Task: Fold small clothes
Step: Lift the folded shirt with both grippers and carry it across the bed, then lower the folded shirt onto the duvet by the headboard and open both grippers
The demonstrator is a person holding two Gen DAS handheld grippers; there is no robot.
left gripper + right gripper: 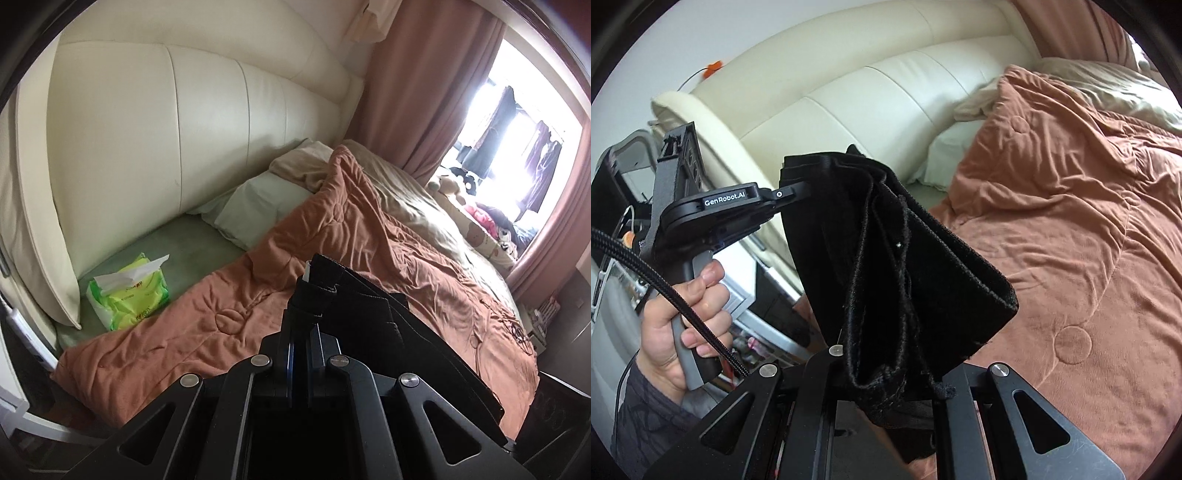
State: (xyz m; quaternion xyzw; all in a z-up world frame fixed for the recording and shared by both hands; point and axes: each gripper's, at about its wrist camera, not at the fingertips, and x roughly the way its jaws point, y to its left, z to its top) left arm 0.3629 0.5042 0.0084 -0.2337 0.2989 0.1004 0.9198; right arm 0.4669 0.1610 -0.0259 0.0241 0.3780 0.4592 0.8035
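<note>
Left gripper: jaws drawn narrow, clamped on one upper edge of the black garment. Right gripper: fingertips hidden behind the cloth, folds bunched between the two finger arms; grip state not determinable. Black garment: suspended in the air between both tools, hanging in several layered folds, clear of the bedding. Left gripper visible from the right wrist view, pinching the far top corner of the garment; handle held by a hand with a dark sleeve at the wrist. Below and beyond the tongs: rust-coloured quilt spread over the bed. Ahead-left of the left tool: green tissue pack on the green sheet, beside a pale pillow. Farther ahead: cream padded headboard. Far right: pink curtain beside a bright window.
</note>
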